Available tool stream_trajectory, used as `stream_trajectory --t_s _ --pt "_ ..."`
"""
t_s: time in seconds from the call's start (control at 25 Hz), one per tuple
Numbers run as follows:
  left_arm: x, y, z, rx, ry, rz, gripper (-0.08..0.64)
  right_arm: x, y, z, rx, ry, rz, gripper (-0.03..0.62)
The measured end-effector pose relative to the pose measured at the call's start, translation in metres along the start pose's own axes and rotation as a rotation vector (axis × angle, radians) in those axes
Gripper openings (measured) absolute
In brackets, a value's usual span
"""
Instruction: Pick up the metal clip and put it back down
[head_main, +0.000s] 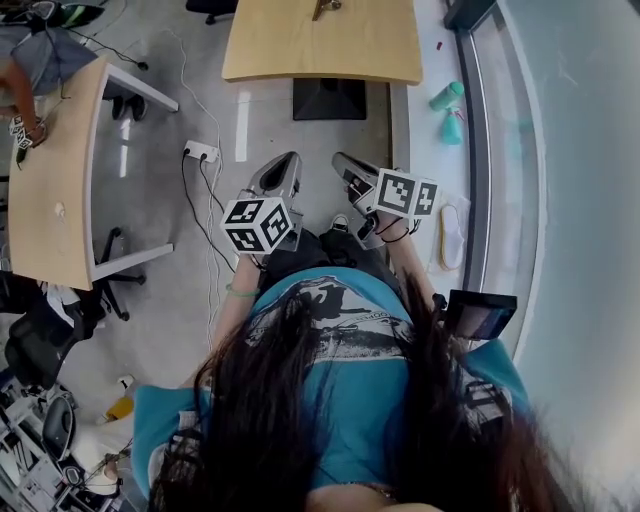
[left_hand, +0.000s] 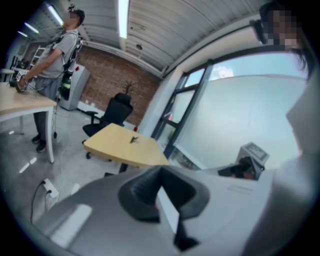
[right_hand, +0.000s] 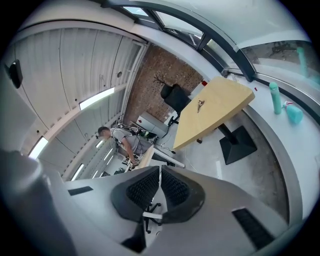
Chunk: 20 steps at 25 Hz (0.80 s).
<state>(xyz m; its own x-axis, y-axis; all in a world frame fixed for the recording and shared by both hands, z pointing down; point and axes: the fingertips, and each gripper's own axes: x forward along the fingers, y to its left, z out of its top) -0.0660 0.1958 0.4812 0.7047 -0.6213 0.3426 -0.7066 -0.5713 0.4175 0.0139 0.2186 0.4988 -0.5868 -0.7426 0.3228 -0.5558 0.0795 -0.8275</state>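
Note:
The metal clip (head_main: 326, 6) lies on a light wooden table (head_main: 320, 55) far ahead of me, at the top of the head view. It shows as a small dark thing on that table in the left gripper view (left_hand: 134, 139) and in the right gripper view (right_hand: 200, 103). I hold both grippers close to my body, well short of the table and high above the floor. My left gripper (head_main: 285, 160) (left_hand: 161, 169) has its jaws together with nothing in them. My right gripper (head_main: 340, 160) (right_hand: 160, 167) is also shut and empty.
The table's black base (head_main: 329, 99) stands on the grey floor. A power strip (head_main: 200, 151) with cables lies at the left. Two teal bottles (head_main: 447, 96) stand on the window ledge at the right. Another person (head_main: 20, 75) works at a second table (head_main: 55, 190) on the left.

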Motion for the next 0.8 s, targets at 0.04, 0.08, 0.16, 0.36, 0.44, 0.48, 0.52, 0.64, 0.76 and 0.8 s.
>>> stream_trajectory --t_s 0.04,0.08,0.16,0.36,0.44,0.48,0.52,0.64,0.76,0.8 --pt "-0.003 0.002 0.000 -0.001 -0.002 -0.002 0.003 0.001 0.003 -0.003 -0.003 0.001 -0.002 0.026" --pt "-0.008 0.003 0.000 -0.001 -0.003 -0.006 0.003 0.002 0.007 -0.007 -0.005 0.001 -0.007 0.026" --pt "-0.020 0.008 0.003 0.005 -0.004 -0.025 0.003 0.008 0.018 -0.015 -0.011 -0.005 -0.021 0.026" --pt "-0.040 0.012 0.012 0.045 0.001 -0.072 0.003 0.017 0.040 -0.025 -0.009 -0.028 -0.028 0.026" --pt "-0.041 0.012 0.012 0.051 0.008 -0.087 0.003 0.019 0.043 -0.027 -0.002 -0.035 -0.032 0.026" --pt "-0.044 0.014 0.013 0.051 0.009 -0.094 0.003 0.020 0.046 -0.030 0.001 -0.038 -0.035 0.026" --pt "-0.047 0.016 0.014 0.050 0.009 -0.100 0.003 0.022 0.049 -0.033 0.001 -0.041 -0.037 0.025" --pt "-0.051 0.018 0.017 0.050 0.002 -0.119 0.003 0.025 0.054 -0.037 -0.012 -0.048 -0.049 0.025" --pt "-0.050 0.015 0.017 0.049 -0.001 -0.138 0.003 0.022 0.054 -0.039 -0.012 -0.058 -0.062 0.025" --pt "-0.050 0.014 0.016 0.050 0.001 -0.143 0.003 0.021 0.054 -0.040 -0.010 -0.061 -0.068 0.025"
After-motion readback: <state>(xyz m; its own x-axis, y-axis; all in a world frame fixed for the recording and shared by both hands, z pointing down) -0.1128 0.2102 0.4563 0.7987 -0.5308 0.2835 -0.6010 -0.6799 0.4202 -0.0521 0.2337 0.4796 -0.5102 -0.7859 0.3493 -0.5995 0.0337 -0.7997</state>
